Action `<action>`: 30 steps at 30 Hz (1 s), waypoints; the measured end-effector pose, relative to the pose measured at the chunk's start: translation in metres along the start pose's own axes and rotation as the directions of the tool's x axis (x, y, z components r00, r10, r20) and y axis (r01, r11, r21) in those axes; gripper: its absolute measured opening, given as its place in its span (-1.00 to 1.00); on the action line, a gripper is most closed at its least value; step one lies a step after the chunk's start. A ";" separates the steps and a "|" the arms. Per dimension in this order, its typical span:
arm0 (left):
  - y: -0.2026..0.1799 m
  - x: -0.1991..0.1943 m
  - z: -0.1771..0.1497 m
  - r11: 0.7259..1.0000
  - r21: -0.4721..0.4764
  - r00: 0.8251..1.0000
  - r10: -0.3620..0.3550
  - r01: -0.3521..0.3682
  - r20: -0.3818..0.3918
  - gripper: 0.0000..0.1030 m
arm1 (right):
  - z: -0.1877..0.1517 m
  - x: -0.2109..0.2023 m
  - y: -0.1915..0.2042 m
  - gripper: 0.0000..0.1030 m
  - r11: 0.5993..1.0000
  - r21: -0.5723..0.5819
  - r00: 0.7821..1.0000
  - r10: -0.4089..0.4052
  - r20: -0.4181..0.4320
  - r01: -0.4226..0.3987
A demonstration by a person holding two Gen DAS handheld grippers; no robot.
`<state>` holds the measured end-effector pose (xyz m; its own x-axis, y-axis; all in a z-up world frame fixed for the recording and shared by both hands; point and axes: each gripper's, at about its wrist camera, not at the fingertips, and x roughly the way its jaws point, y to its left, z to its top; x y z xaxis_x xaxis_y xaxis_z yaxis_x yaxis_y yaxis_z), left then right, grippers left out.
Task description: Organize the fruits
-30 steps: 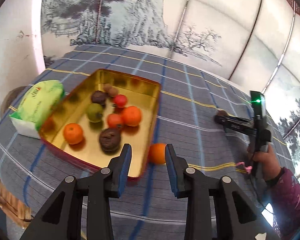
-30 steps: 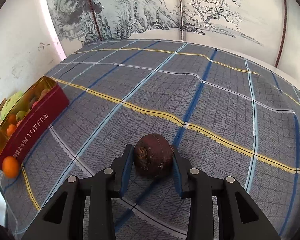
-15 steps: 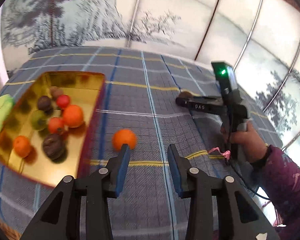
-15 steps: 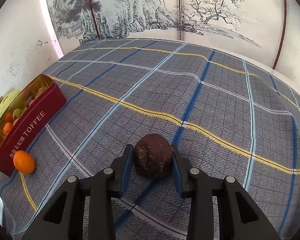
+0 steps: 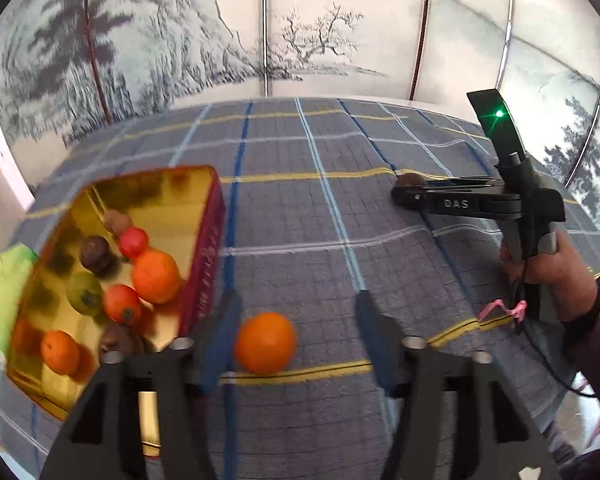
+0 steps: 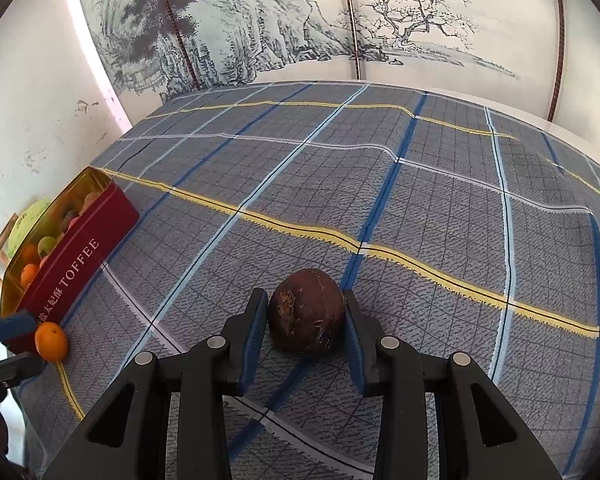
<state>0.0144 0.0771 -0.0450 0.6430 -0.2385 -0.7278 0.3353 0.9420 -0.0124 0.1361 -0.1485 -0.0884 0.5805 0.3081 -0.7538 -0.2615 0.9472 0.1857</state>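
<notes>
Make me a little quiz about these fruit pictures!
1. True or false: the orange lies inside the tin.
2. What sits between the right gripper fingers? A: a brown fruit. B: a green fruit. C: nothing.
3. Fill in: the word on the tin's red side reads ____.

Key
1. False. It lies on the cloth beside the tin, between the fingers of the left gripper, whose jaws have just been opening and do not touch it.
2. A. The pads press on it.
3. TOFFEE.
</notes>
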 end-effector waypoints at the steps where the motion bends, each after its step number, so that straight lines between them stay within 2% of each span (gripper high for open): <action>1: 0.003 0.001 0.000 1.000 0.004 1.000 -0.005 0.005 -0.007 0.15 | 0.000 0.000 0.000 -0.26 1.000 0.000 1.000 0.001 0.000 -0.001; 4: 0.008 0.005 -0.002 0.999 0.021 0.999 -0.035 0.036 -0.031 0.15 | -0.001 -0.001 0.000 -0.26 1.000 0.001 1.000 0.001 0.001 -0.001; 11: -0.008 0.004 -0.002 0.985 0.166 0.999 -0.039 0.044 -0.033 -0.02 | 0.000 -0.001 0.000 -0.21 1.000 -0.003 1.000 0.003 -0.001 -0.003; 14: -0.010 0.020 -0.004 0.979 0.202 0.996 -0.003 0.022 -0.093 -0.18 | 0.000 -0.001 0.001 -0.20 1.000 -0.001 1.000 0.003 -0.001 -0.003; 19: -0.012 0.028 -0.011 0.975 0.207 0.988 -0.046 0.076 -0.145 -0.23 | 0.000 -0.001 0.001 -0.16 1.000 -0.001 1.000 0.006 -0.001 -0.006; 21: -0.016 0.035 -0.016 0.971 0.220 0.982 -0.053 0.093 -0.183 -0.31 | 0.000 -0.001 0.000 -0.13 1.000 -0.002 1.000 0.003 -0.001 -0.003; 23: -0.015 0.037 -0.020 0.974 0.194 0.980 -0.084 0.119 -0.183 -0.39 | 0.000 -0.001 0.001 -0.07 1.000 -0.001 1.000 0.003 0.000 -0.003; 25: -0.008 0.037 -0.020 0.982 0.122 0.976 -0.118 0.141 -0.183 -0.41 | 0.000 -0.001 0.001 -0.05 1.000 -0.001 1.000 0.004 0.000 -0.004; 30: -0.006 0.021 -0.027 0.990 0.000 0.984 -0.138 0.139 -0.109 -0.42 | 0.000 -0.001 0.000 -0.03 1.000 0.002 1.000 0.004 0.001 -0.004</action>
<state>0.0069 0.0728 -0.0785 0.5116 -0.3389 -0.7896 0.4209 0.9000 -0.1135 0.1355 -0.1485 -0.0879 0.5804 0.3115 -0.7524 -0.2624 0.9462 0.1893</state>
